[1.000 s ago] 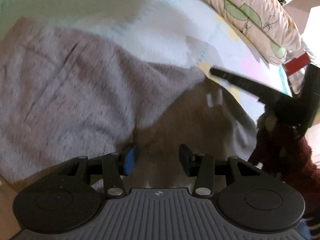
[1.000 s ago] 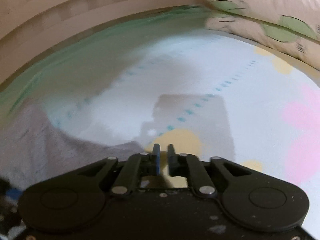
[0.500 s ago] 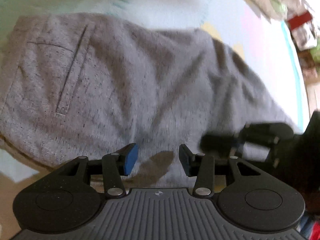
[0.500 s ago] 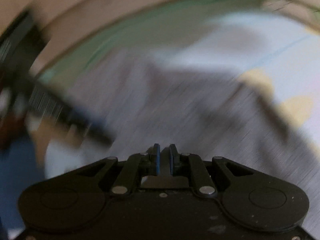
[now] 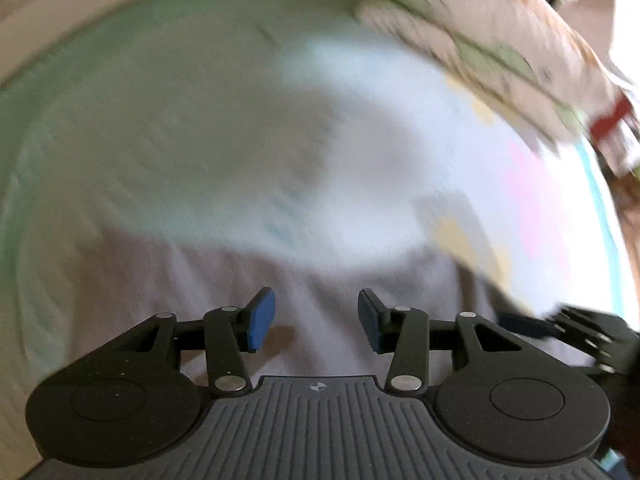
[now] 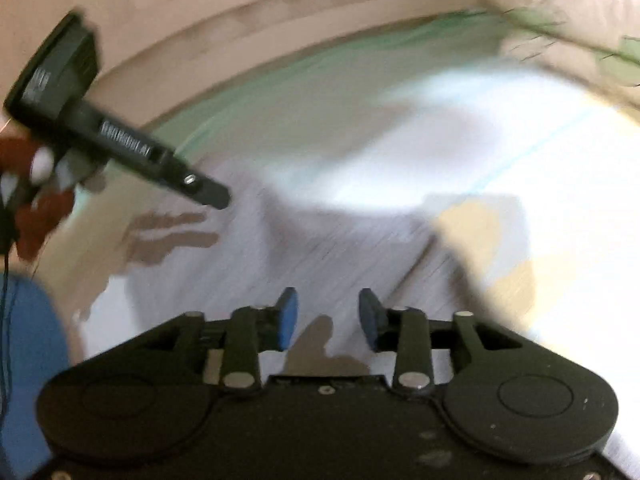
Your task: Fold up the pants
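Grey pants (image 5: 248, 304) lie on the pastel sheet (image 5: 400, 152). Left gripper (image 5: 316, 316) hovers open and empty above them. Right gripper (image 6: 328, 318) at 3 o'clock is opening, nothing between its jaws.

Pants (image 5: 328, 280): grey knit cloth, soft, matt; weave blurred.
Bed sheet (image 5: 400, 128): smooth printed cloth, matt, pale with pastel patches.
Quilt (image 5: 480, 32): padded printed cloth, stitched, matt.
Left gripper (image 5: 316, 316): matt black plastic, ribbed grey housing, bright metal pivot pins; blue pads (image 5: 262, 316), rubbery-looking.
Right gripper (image 6: 328, 318): same matt black plastic, dusty specks, metal pins.
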The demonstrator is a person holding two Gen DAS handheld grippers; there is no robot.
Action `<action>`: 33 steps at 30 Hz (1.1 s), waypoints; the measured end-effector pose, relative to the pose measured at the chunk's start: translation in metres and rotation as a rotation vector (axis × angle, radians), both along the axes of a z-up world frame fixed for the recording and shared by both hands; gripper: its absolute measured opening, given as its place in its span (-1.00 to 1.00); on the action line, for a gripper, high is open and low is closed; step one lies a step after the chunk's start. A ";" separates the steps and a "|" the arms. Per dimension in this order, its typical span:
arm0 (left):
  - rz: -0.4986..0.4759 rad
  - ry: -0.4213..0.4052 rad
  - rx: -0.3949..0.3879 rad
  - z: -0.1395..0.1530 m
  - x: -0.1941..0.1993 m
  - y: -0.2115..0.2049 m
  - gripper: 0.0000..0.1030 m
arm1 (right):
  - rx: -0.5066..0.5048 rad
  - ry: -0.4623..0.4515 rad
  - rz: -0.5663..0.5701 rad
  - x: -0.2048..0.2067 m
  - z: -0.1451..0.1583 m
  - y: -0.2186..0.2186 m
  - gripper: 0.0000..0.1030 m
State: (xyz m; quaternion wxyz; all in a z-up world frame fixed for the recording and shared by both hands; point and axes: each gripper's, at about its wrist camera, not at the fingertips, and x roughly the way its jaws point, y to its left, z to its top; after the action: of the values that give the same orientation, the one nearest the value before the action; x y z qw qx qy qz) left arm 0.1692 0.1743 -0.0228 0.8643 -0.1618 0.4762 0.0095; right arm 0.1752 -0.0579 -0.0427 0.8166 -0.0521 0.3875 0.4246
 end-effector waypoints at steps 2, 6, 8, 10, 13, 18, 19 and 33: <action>0.039 -0.034 0.024 -0.006 0.013 0.006 -0.14 | 0.023 0.005 -0.047 0.017 0.003 0.002 -0.19; 0.058 -0.006 0.072 -0.030 0.028 0.017 -0.14 | 0.047 0.024 -0.110 0.040 0.003 0.010 -0.11; 0.066 0.017 0.059 -0.042 0.026 0.029 -0.17 | 0.029 0.026 -0.123 0.053 0.000 0.017 -0.10; 0.022 -0.017 0.055 -0.042 0.014 0.033 -0.20 | 0.015 0.033 -0.123 0.061 -0.005 0.023 -0.07; -0.033 0.006 0.077 -0.039 -0.003 0.032 -0.20 | -0.007 0.051 -0.118 0.075 -0.016 0.026 0.01; -0.033 -0.007 0.024 -0.045 -0.021 0.045 -0.20 | -0.044 0.113 -0.109 0.090 -0.036 0.034 0.02; -0.024 -0.011 0.011 -0.046 -0.022 0.046 -0.20 | -0.049 0.123 -0.104 0.090 -0.039 0.036 0.02; -0.033 -0.032 0.019 -0.049 -0.030 0.046 -0.20 | -0.075 -0.020 0.247 -0.005 -0.019 0.046 -0.88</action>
State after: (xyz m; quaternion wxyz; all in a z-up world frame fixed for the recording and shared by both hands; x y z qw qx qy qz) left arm 0.1388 0.2201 -0.0715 0.8734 -0.1458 0.4646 -0.0030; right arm 0.1703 -0.0116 -0.0614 0.7593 -0.1342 0.3858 0.5067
